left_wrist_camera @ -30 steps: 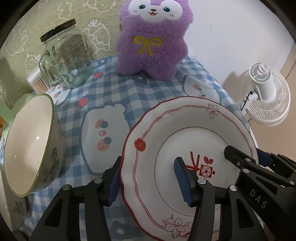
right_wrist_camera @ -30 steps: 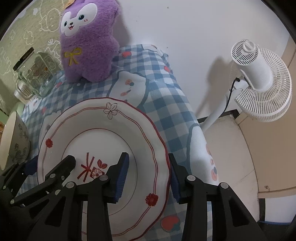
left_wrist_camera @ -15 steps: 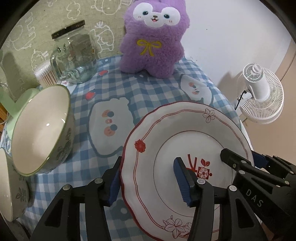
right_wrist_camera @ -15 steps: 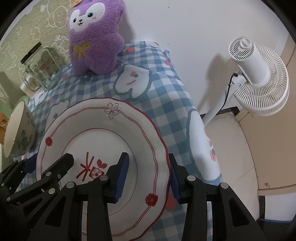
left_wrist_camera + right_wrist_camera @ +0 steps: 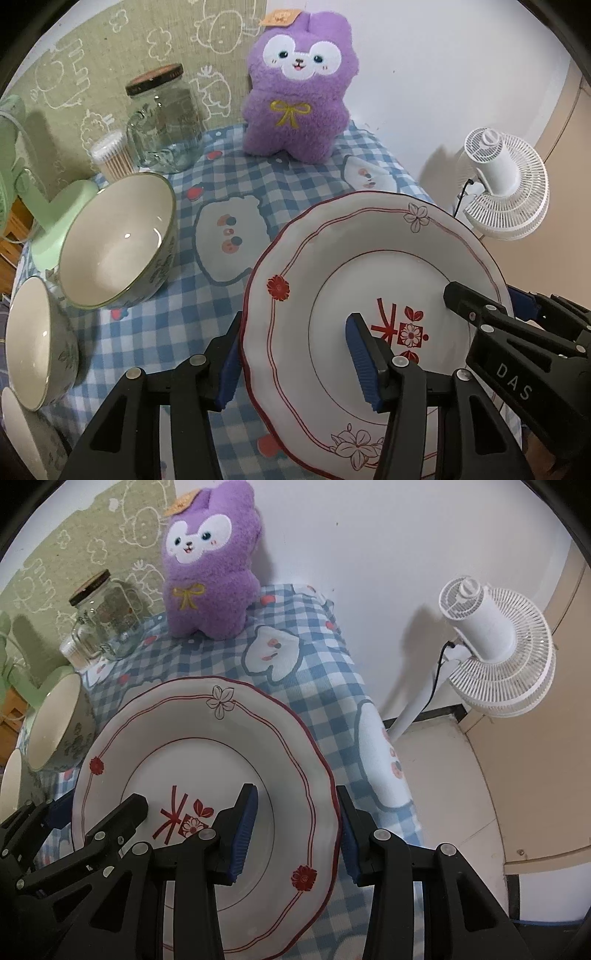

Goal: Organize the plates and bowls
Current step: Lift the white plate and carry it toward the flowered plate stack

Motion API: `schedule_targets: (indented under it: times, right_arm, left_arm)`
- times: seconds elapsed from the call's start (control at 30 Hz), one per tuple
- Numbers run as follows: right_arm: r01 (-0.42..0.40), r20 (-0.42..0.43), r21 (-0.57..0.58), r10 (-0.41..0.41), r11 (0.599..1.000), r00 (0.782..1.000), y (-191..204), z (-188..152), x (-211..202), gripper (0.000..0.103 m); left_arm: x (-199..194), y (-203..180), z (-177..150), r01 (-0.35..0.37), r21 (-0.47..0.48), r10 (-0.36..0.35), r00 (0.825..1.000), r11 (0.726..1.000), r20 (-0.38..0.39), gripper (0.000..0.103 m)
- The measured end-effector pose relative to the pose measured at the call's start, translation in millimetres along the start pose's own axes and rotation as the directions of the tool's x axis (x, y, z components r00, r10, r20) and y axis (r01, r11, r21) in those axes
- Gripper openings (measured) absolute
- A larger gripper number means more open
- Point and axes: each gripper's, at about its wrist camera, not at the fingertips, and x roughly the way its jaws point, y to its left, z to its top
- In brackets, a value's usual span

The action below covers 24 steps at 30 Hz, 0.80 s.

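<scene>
Two hand-held grippers grip one plate (image 5: 373,280) above the checked surface (image 5: 207,321): the left hand-held gripper (image 5: 295,363) clamps its left rim, the right hand-held gripper (image 5: 295,830) its right rim. Beyond sit two bowls (image 5: 118,240), one jar (image 5: 166,118), one plush (image 5: 299,85).

small bowl (image 5: 35,347) cropped, plate (image 5: 369,295) underside hidden

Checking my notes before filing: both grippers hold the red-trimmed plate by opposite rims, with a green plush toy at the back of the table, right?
Not quite: the plush toy is purple, not green, as the left wrist view shows. The rest stands: left gripper and right gripper hold the plate.
</scene>
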Motion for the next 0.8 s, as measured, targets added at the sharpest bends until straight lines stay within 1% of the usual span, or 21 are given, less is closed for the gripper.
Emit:
schedule_targets:
  times: [0.37,0.6,0.8]
  right_arm:
    - [-0.001,0.021,0.017,0.000,1.000,1.000,-5,-28,-46,0.044]
    - [0.008,0.032,0.015,-0.008,1.000,0.999,-8,-54,-71,0.045]
    - [0.014,0.019,0.014,-0.014,1.000,1.000,-14,-75,-84,0.045]
  left_arm:
    - [-46,-5,-20,0.012,-0.003,-0.012,0.999,1.000,0.036,0.054]
    - [-69,-11,-43,0.013,-0.002,-0.013,0.999,1.000,0.039,0.054]
    - [-81,-22,-60,0.015,0.030,-0.016,0.999,0.999,0.036,0.054]
